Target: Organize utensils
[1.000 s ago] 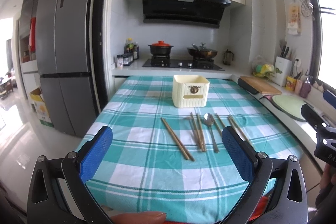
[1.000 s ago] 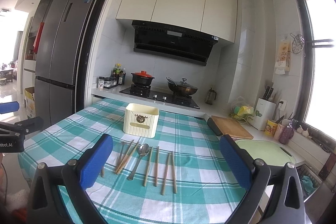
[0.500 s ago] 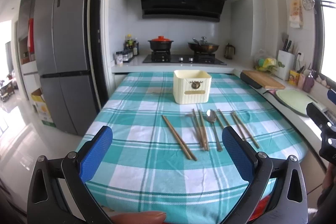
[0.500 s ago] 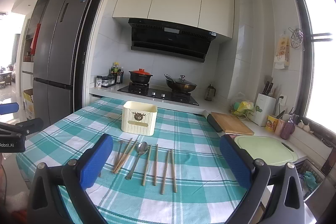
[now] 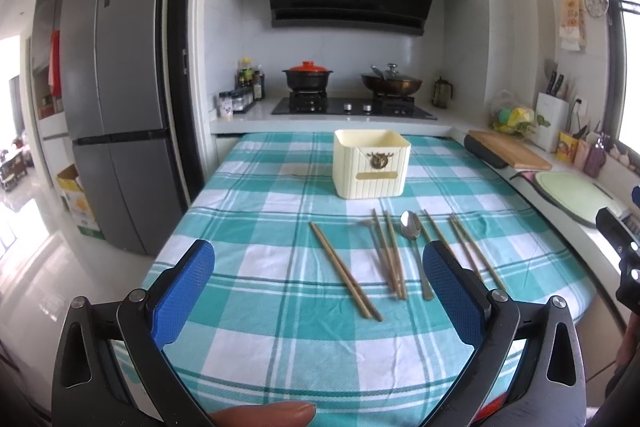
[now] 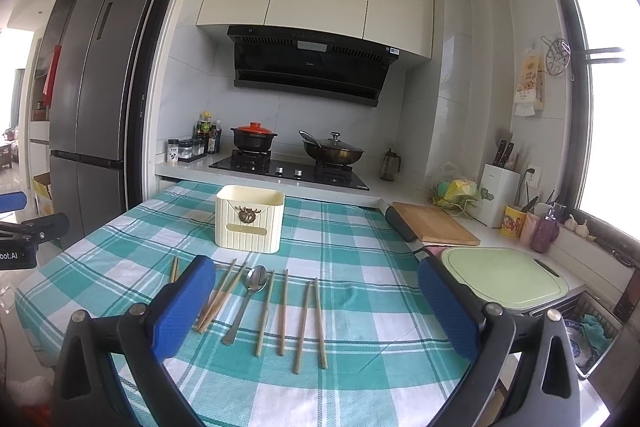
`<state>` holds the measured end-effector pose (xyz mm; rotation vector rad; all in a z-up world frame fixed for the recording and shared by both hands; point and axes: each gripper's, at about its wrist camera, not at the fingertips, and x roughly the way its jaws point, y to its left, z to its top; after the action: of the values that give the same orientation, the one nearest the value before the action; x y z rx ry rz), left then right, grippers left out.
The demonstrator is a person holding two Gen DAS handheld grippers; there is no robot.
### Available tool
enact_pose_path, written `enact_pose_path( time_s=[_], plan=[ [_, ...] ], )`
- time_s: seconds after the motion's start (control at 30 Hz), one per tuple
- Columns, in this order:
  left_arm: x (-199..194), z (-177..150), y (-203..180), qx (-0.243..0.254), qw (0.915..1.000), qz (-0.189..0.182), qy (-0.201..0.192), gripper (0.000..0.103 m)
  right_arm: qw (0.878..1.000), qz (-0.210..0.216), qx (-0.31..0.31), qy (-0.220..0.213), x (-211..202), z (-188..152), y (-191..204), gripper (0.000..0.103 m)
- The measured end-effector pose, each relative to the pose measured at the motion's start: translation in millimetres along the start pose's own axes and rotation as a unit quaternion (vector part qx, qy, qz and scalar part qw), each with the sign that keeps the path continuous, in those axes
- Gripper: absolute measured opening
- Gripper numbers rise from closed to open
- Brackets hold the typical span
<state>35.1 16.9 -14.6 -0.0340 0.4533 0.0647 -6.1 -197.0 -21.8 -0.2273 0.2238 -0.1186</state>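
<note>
A cream utensil holder (image 5: 372,163) (image 6: 249,217) stands upright on the teal checked tablecloth (image 5: 260,291). In front of it lie several wooden chopsticks (image 5: 344,271) (image 6: 310,319) and a metal spoon (image 5: 414,247) (image 6: 247,295), side by side. My left gripper (image 5: 318,287) hovers open above the near table edge with nothing between its blue pads. My right gripper (image 6: 312,299) is open too, above the near right part of the table. Each gripper shows at the edge of the other's view.
Behind the table runs a counter with a stove (image 5: 352,105), a black pot with a red lid (image 5: 308,77) and a wok (image 5: 392,81). A wooden board (image 6: 434,223) and a green cutting board (image 6: 504,277) lie on the right counter. A grey fridge (image 5: 116,95) stands left.
Both grippers have moved slightly forward and lower towards the table, so the utensils appear closer. Both stay open. Nothing on the table has moved.
</note>
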Motion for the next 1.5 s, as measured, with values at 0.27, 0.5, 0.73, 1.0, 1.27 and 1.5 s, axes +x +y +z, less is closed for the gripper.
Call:
enact_pose_path(
  time_s=[0.27, 0.5, 0.73, 1.0, 1.27, 1.5],
  plan=[
    [17, 7, -7, 0.013, 0.9998, 0.000, 0.012, 0.103, 1.000, 0.001, 0.008, 0.008, 17, -1, -4, 0.103],
    [23, 12, -5, 0.014, 0.9999, 0.000, 0.010, 0.103, 1.000, 0.000, 0.005, 0.005, 24, 2, -1, 0.103],
    [24, 13, -5, 0.014, 0.9999, -0.001, 0.010, 0.103, 1.000, 0.003, -0.003, 0.008, 27, 3, 3, 0.103],
    [26, 14, -6, 0.014, 0.9999, -0.004, 0.005, 0.103, 1.000, 0.000, -0.006, 0.004, 24, 4, 4, 0.103],
    [21, 11, -3, 0.011, 0.9999, -0.005, -0.001, 0.103, 1.000, 0.002, -0.009, -0.001, 20, 4, 6, 0.103],
    [21, 10, -1, 0.009, 0.9999, -0.005, 0.002, 0.103, 1.000, 0.002, -0.010, 0.001, 20, 5, 7, 0.103]
  ],
)
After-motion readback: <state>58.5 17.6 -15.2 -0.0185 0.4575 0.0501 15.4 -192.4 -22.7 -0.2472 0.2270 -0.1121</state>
